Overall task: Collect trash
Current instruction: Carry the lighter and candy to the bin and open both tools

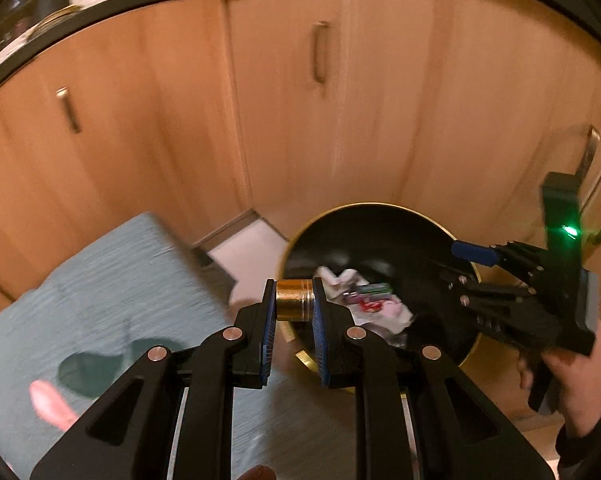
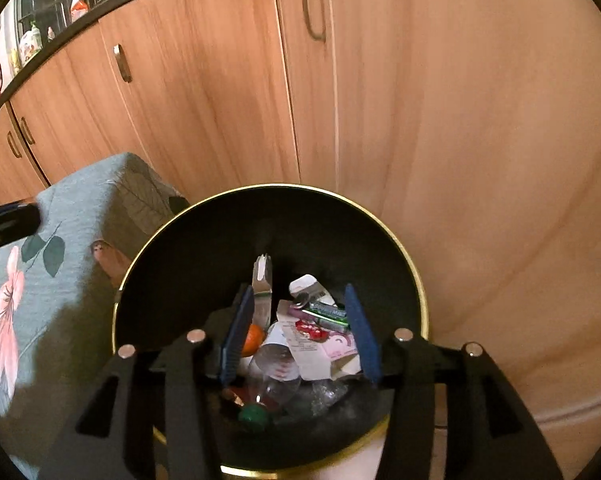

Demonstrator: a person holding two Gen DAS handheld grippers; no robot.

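Note:
My left gripper [image 1: 293, 284] is shut on a small gold cylinder [image 1: 294, 304], just short of the near left rim of a black bin with a gold rim [image 1: 376, 205]. My right gripper [image 2: 298, 294] hangs open over that bin [image 2: 284, 187], with nothing pressed between its blue pads [image 2: 360, 332]. In the left wrist view the right gripper [image 1: 460, 268] reaches in from the right, held by a hand [image 1: 572, 380]. Inside the bin lie crumpled paper [image 2: 312, 348], a green gum pack [image 2: 328, 314], a clear plastic bottle [image 2: 276, 368] and an orange piece [image 2: 252, 338].
A table under a teal flowered cloth [image 2: 40, 280] stands close to the bin's left side. Wooden cabinet doors [image 2: 460, 160] with metal handles rise right behind the bin, under a dark counter edge [image 1: 100, 12] crowded with kitchen things.

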